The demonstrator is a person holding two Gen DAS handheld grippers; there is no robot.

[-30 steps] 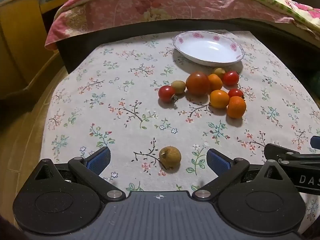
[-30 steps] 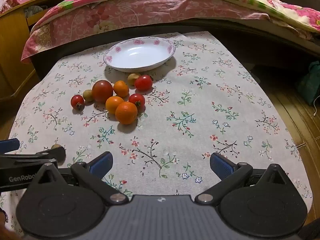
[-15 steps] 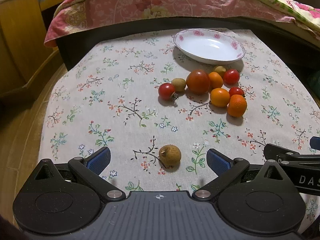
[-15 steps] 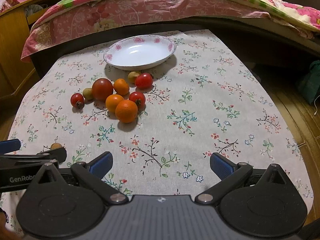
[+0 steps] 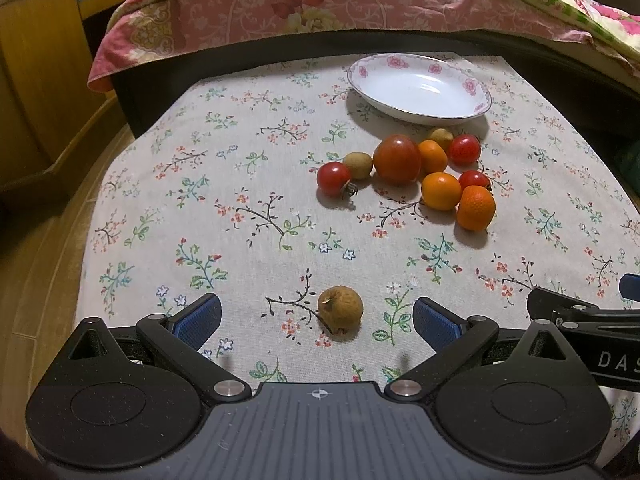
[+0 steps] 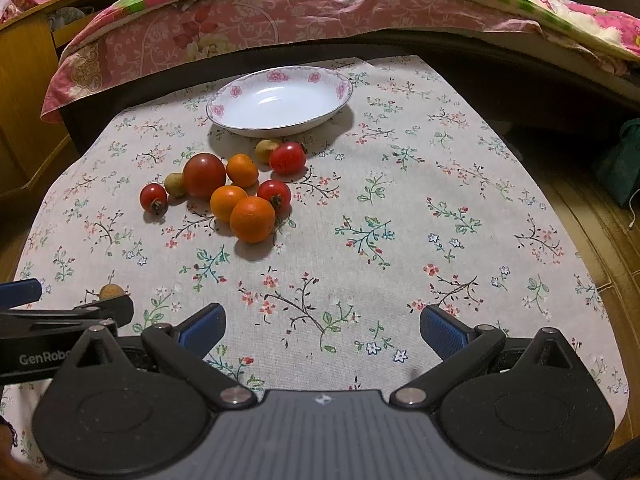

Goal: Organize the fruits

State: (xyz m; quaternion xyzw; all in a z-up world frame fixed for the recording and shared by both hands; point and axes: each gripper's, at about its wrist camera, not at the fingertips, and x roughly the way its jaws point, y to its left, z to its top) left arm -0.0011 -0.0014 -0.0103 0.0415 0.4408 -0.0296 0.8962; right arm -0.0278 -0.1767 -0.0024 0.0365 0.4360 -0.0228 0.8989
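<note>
A lone brown longan (image 5: 340,307) lies on the floral tablecloth between the open fingers of my left gripper (image 5: 318,318); in the right wrist view the longan (image 6: 111,291) is partly hidden behind the left gripper. A cluster of red tomatoes (image 5: 397,158), oranges (image 5: 475,207) and small longans (image 5: 358,165) lies in front of an empty white plate (image 5: 476,109) with pink flowers. The same cluster (image 6: 252,218) and plate (image 6: 224,118) show in the right wrist view. My right gripper (image 6: 322,330) is open and empty over bare cloth.
The table (image 6: 440,216) has a rounded edge, with wooden floor to both sides. A bed with a pink floral quilt (image 5: 320,4) runs along the far side. A wooden cabinet (image 5: 36,92) stands at the left. A green bag (image 6: 622,160) sits on the floor at right.
Both views have tilted or shifted slightly, so the plate and fruit cluster sit a little lower in the frames. The longan stays between the left fingers. Both grippers stay open.
</note>
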